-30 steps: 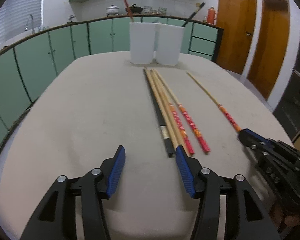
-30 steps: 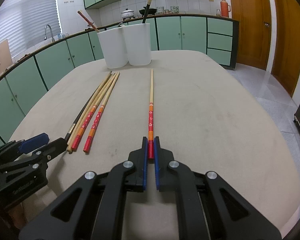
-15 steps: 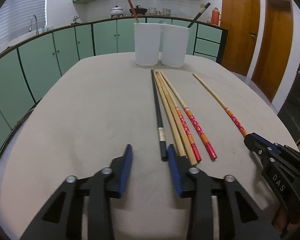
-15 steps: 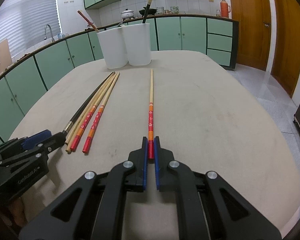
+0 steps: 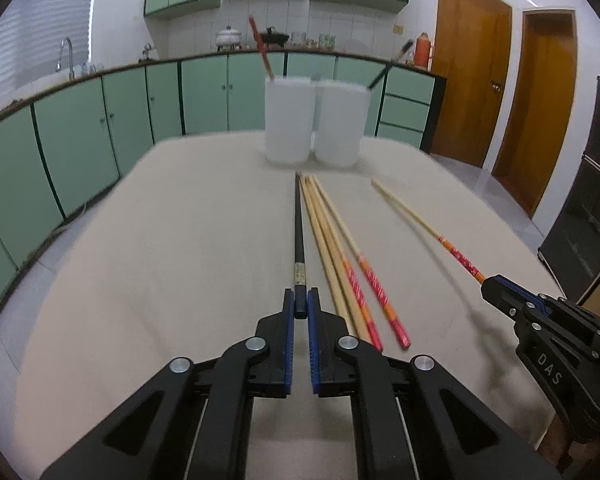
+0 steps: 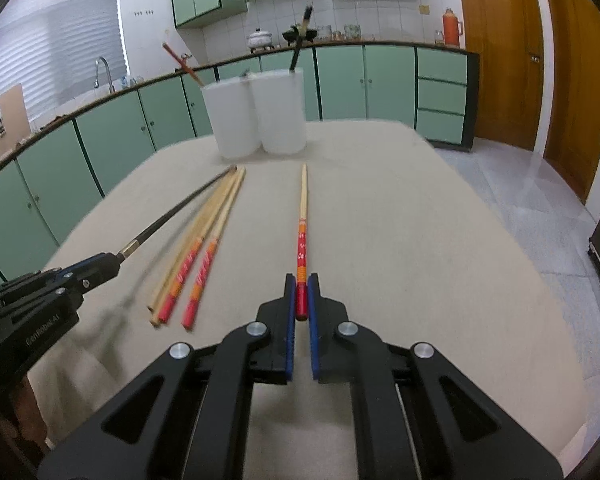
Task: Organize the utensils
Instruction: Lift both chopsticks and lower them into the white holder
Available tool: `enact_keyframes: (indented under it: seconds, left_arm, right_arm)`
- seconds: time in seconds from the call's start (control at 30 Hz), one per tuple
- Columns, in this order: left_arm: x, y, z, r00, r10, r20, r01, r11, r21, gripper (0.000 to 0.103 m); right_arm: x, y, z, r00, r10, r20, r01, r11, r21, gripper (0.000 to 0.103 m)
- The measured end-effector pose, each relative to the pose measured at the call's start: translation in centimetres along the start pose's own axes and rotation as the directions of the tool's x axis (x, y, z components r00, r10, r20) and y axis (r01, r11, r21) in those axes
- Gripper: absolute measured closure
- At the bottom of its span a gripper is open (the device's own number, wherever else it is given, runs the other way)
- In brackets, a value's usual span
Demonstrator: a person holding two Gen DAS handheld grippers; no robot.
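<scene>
My left gripper point(image 5: 301, 307) is shut on the near end of a black chopstick point(image 5: 299, 232), also seen in the right wrist view point(image 6: 172, 214). My right gripper point(image 6: 301, 296) is shut on the red end of a wooden chopstick point(image 6: 302, 216), also seen in the left wrist view point(image 5: 412, 216). Three wooden chopsticks point(image 5: 340, 256), two with red ends, lie beside the black one. Two white cups point(image 5: 290, 120) point(image 5: 342, 122) stand at the far end of the table, the left with a red chopstick, the right with a black one.
The beige table point(image 5: 160, 260) drops off at its left and right edges. Green cabinets point(image 5: 80, 136) line the back and left. Wooden doors point(image 5: 472, 92) are at the right.
My left gripper moved left onto the black chopstick and closed on its end. My right gripper stays shut on the red-ended chopstick; both views have tilted upward a little.
</scene>
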State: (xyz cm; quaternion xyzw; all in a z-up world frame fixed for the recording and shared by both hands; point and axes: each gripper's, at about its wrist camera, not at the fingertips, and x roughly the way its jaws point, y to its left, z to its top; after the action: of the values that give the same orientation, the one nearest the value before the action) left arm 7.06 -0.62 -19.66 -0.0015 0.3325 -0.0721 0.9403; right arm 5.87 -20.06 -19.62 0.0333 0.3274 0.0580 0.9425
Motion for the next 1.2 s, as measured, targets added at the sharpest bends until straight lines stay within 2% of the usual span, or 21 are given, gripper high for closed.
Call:
enact_keyframes:
  seconds: [0.23,0.5,0.6,0.87,1.2]
  left_arm:
    - [-3.3,-0.1,3.7,0.994,0.002,0.105,-0.004,1.000,0.010,0.097]
    - [-6.0,0.7,8.7,0.974,-0.025,0.226,0.026,1.000,-0.002,0.097]
    - [-6.3,0.9,10.3,0.965,-0.030,0.261,0.030,1.000,0.003,0.097]
    - [-5.6,1.9,14.1,0.960,-0.078,0.270,0.086,0.996,-0.017,0.097]
    - [-5.2,2.6,16.8,0.953,-0.103,0.286,0.111,0.994,-0.014,0.097]
  right_arm:
    - [-2.7,-0.4,3.5,0.996,0.021,0.090,-0.022,1.000,0.003,0.098]
    - [-5.0,-0.9,9.0,0.980,0.061,0.190,-0.060,0.998,-0.008,0.098]
    - [-5.4,-1.4,11.5,0.973,0.096,0.209,-0.099,0.995,0.007,0.098]
    - [-4.4,-1.7,16.8,0.971,0.178,0.159,-0.184,0.982,0.029,0.098]
    - [-2.9,-0.8,20.5,0.973,0.199,0.116,-0.203,0.979,0.023,0.098]
